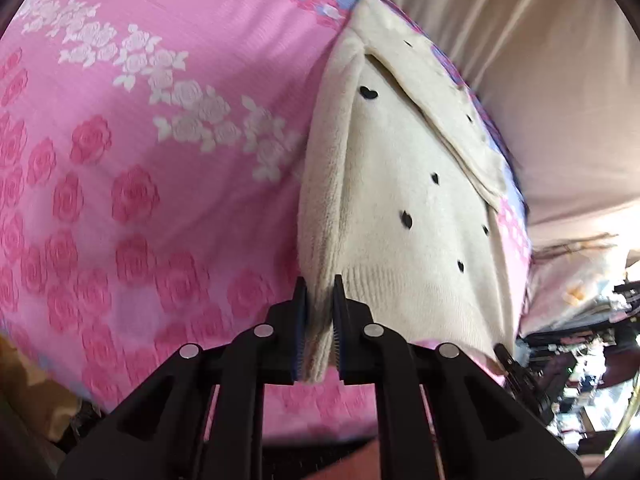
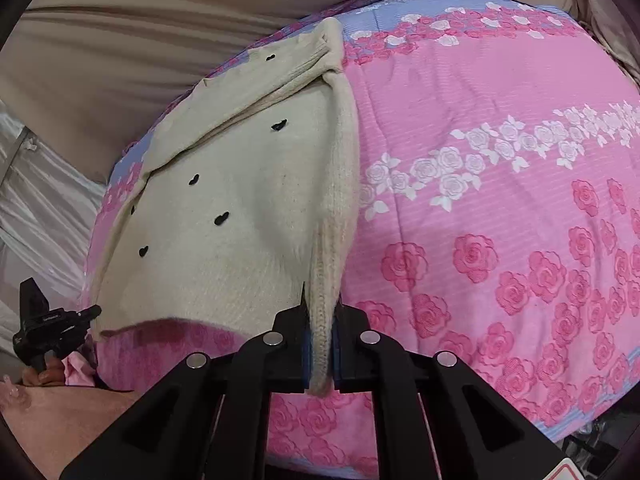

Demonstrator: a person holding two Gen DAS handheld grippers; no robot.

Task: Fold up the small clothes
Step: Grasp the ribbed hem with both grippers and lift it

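Observation:
A cream knit sweater (image 1: 400,200) with small black hearts lies on a pink rose-patterned bedspread (image 1: 160,160). Its sleeves are folded in over the body. In the left wrist view my left gripper (image 1: 320,284) is shut on the sweater's left hem edge, and the right gripper (image 1: 516,364) shows at the far hem corner. In the right wrist view my right gripper (image 2: 322,292) is shut on the sweater's (image 2: 240,200) right hem edge, with cloth pinched between the blue pads. There the left gripper (image 2: 52,324) sits at the left hem corner, which is lifted off the bedspread (image 2: 480,220).
Beige fabric (image 1: 540,80) hangs beyond the bed's far edge, also seen as beige fabric (image 2: 120,60) in the right wrist view. Cluttered shelves (image 1: 580,340) stand at the right. A hand (image 2: 44,376) holds the left gripper. Whitish cloth (image 2: 40,200) lies at the left.

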